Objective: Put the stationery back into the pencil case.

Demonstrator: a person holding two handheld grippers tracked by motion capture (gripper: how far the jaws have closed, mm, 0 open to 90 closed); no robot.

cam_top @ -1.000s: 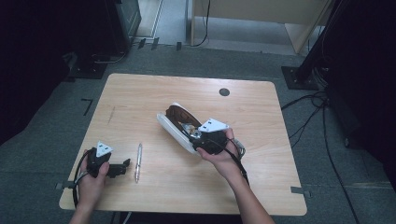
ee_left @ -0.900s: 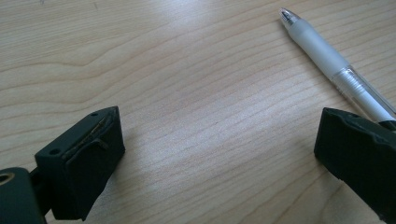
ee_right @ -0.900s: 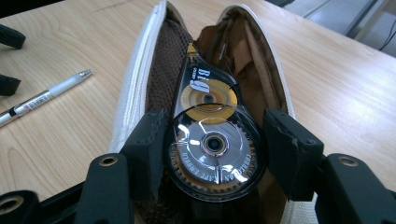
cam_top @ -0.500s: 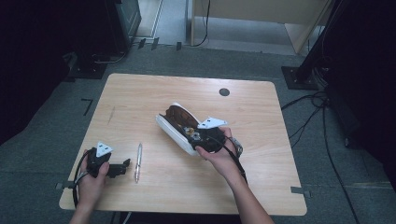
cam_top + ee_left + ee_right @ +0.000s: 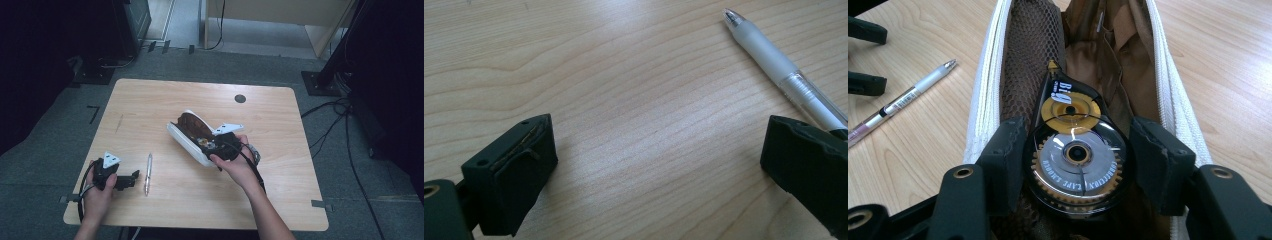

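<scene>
Right gripper (image 5: 1075, 165) puts a correction-tape dispenser (image 5: 1073, 160) into the open pouch (image 5: 190, 135); left gripper (image 5: 131, 180) waits by the pen (image 5: 148, 173).

Right jaws are closed on the dispenser's round body, one pad on each side, its nose pointing into the brown lining: judged a placing grip, since the dispenser already sits between the zip edges, against the mesh pocket. The pouch lies mid-table, mouth towards the right hand (image 5: 235, 162), which comes in low from the near edge with the wrist angled up-left. Left jaws stand wide apart with nothing between them, low over bare wood (image 5: 624, 100). The pen (image 5: 784, 80) lies just beside one jaw tip, probably next to be packed. The left hand (image 5: 97, 192) rests near the table's near-left corner.
</scene>
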